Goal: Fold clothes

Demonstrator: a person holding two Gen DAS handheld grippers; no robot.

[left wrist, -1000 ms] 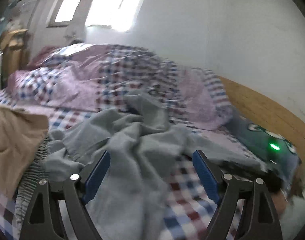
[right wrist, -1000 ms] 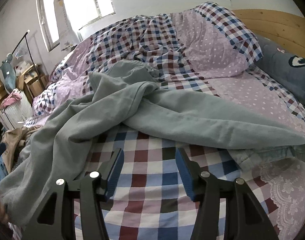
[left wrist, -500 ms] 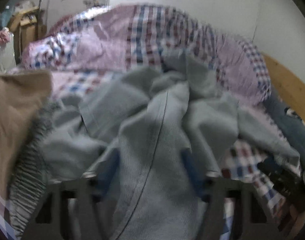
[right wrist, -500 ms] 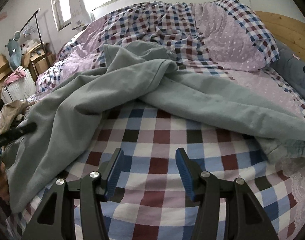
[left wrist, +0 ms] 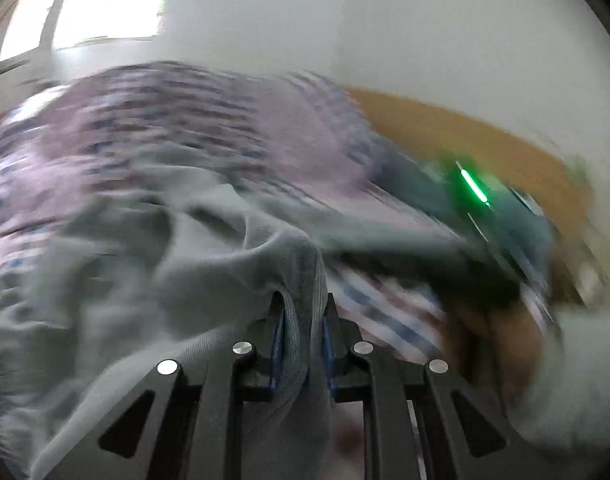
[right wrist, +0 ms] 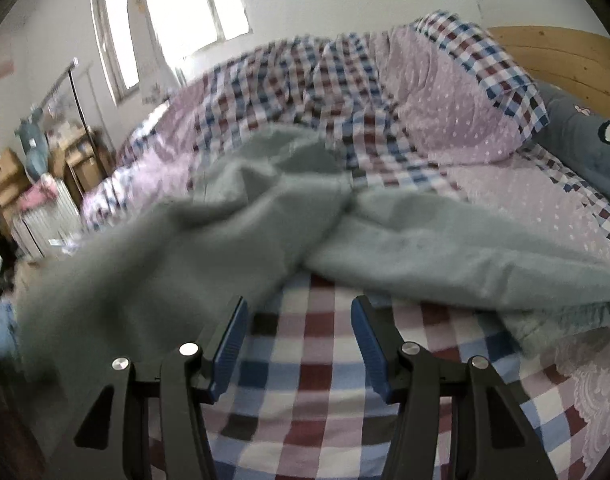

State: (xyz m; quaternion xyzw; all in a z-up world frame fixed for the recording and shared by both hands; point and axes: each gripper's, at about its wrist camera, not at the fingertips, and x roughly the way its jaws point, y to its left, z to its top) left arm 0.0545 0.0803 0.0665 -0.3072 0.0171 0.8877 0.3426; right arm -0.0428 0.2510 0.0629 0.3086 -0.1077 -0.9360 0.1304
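Soft grey garment rumpled on checked bed, left gripper — open earlier — pinched its ribbed fold, right gripper gaped empty.

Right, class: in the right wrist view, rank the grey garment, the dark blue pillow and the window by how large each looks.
1. grey garment, spread across the frame.
2 and 3. window and dark blue pillow: they look about alike. The pillow is cut off at the edge and the window is farther away, so I won't rank them.
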